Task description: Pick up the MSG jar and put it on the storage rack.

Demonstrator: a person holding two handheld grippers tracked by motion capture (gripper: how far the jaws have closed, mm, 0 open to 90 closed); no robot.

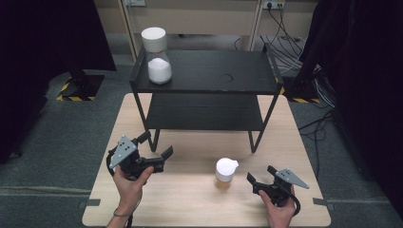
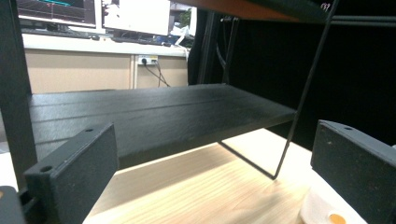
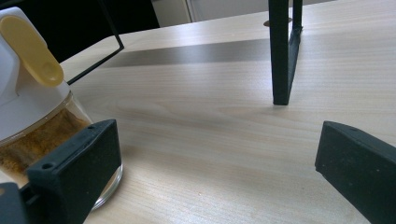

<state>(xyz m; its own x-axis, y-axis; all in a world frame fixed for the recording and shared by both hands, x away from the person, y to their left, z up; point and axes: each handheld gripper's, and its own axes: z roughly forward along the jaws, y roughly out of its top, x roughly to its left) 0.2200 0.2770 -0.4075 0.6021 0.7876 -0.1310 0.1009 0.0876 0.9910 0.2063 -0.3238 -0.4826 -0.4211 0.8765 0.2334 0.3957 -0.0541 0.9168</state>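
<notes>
Holding my left gripper [image 1: 155, 146] near the front-left leg of the black 2-tier shelf [image 1: 204, 71], I keep its jaws spread wide with nothing between them. My right gripper [image 1: 261, 175] sits in front of the shelf's right side, jaws also apart and gripping nothing. The small jar [image 1: 225, 172] with a white lid and amber contents stands on the wooden table [image 1: 190, 199] in front of the shelf, just beside my right gripper. A taller jar of white powder [image 1: 157, 54] stands on the shelf's top-left corner.
</notes>
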